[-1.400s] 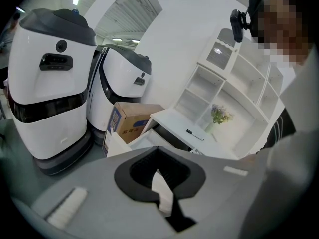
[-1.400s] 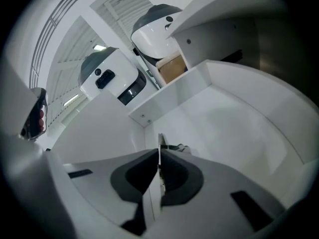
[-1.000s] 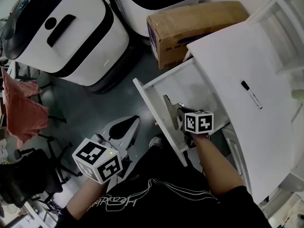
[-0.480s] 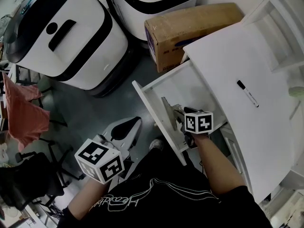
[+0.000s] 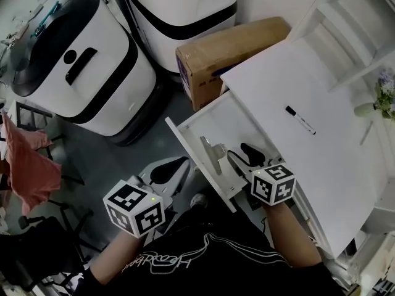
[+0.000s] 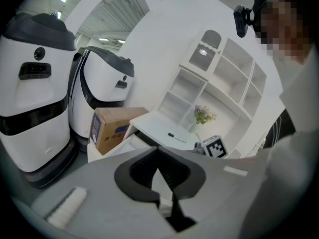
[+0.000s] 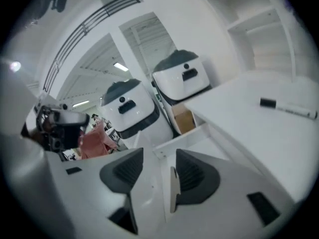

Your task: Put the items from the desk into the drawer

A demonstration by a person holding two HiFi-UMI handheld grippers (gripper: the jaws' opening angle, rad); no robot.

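A black-and-white marker lies on the white desk; it also shows in the right gripper view and, small, in the left gripper view. The white drawer stands pulled out at the desk's left side, and its floor looks bare. My right gripper hangs over the drawer's near end, open with nothing in it. The drawer's front wall shows between its jaws. My left gripper is low over the floor, left of the drawer, its jaws shut together and holding nothing.
A cardboard box stands on the floor behind the drawer. Two big white-and-black machines fill the back left. White shelves and a small flower vase are at the desk's far side. A red cloth hangs at left.
My right gripper has drawn back toward my body, from the drawer's middle to its near end. The left gripper has barely shifted. The head view has swung a little.
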